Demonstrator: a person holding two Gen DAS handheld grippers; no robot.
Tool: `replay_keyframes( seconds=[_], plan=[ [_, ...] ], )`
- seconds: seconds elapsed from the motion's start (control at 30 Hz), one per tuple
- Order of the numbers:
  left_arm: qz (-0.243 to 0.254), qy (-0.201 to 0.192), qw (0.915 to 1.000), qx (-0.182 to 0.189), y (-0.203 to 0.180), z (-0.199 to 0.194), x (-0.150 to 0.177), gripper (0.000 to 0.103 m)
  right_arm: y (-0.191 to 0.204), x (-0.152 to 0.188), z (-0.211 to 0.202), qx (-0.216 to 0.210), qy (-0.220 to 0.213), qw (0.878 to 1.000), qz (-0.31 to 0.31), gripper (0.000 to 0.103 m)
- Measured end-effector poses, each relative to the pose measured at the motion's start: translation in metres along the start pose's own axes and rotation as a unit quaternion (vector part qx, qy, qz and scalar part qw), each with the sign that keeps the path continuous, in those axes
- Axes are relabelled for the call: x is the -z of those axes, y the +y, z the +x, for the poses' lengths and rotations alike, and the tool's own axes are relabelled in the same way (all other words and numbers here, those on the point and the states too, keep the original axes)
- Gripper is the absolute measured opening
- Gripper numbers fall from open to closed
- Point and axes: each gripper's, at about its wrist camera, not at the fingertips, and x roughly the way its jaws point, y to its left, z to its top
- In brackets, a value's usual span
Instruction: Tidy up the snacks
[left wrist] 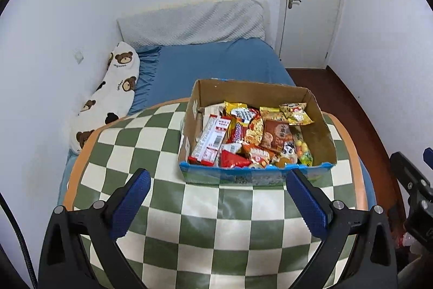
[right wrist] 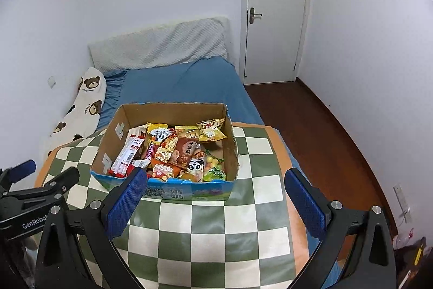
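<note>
An open cardboard box stands on a green-and-white checked cloth. It is packed with several snack packets: a white and red wafer pack, a yellow chip bag, a brown pouch. My left gripper hangs open over the cloth, short of the box's near wall, nothing between its blue pads. My right gripper is open too, its left pad overlapping the box's near corner.
The cloth covers a round orange-rimmed table beside a blue bed with a bear-print pillow. A white door and a dark wooden floor lie to the right.
</note>
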Motion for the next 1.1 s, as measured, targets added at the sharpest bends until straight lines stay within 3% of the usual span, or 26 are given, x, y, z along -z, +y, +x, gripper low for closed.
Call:
replay_keyframes(
  seconds=[1.1],
  plan=[
    [0.006,0.003,1.0,-0.001,0.0,0.013,-0.011,0.103,0.008,-0.005,0.022,-0.003,0.011,1.0,-0.002,0.103]
  ],
)
